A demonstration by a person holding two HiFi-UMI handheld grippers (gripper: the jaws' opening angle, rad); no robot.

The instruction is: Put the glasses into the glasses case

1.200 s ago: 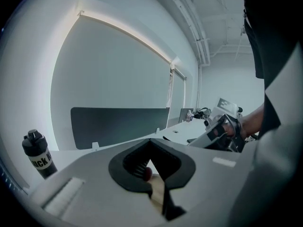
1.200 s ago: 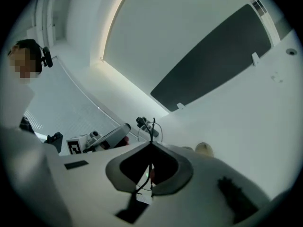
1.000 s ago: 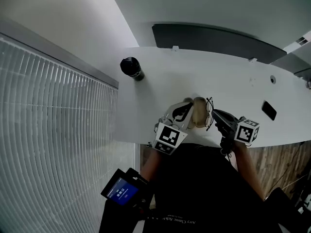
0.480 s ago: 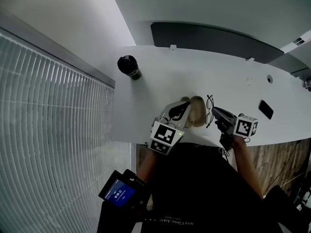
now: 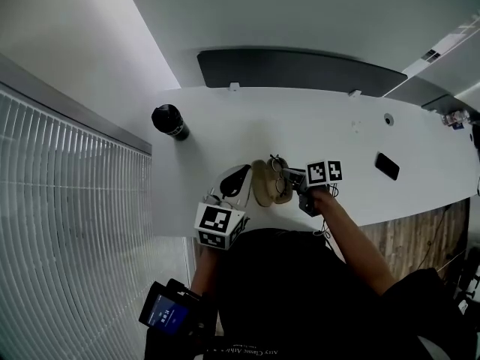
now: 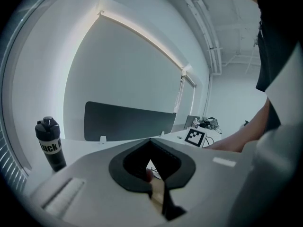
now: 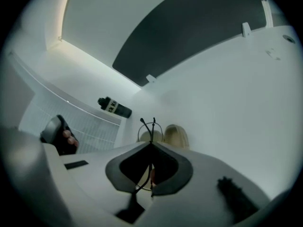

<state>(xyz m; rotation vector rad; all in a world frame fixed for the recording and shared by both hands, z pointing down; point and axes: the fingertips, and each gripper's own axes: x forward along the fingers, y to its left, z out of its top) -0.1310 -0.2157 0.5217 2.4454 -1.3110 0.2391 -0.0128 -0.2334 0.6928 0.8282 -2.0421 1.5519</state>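
Glasses (image 5: 279, 166) look to be at the lowering step: they hang right above the open glasses case (image 5: 264, 191) and do not yet lie in it. At the far left of the white worktop (image 5: 337, 126) a dark bottle (image 5: 169, 121) stands well apart from the work. Next comes the left gripper (image 5: 246, 181), its fingers (image 6: 119, 176) clamped on a tan edge of the case, which I take for a steadying hold. Just right of it the case lies near the worktop's front edge, its two tan halves side by side. Over it sits the thin wire frame, temple tips pointing away from the right gripper (image 5: 291, 175), whose fingers are pressed together on that frame. Farther right a dark phone (image 5: 387, 166) lies on its own. The next move, I judge, calls for sinking the frame into the hollow, lined up with the case's length, before the right fingers let go. Whether the temples are fully folded I cannot tell.
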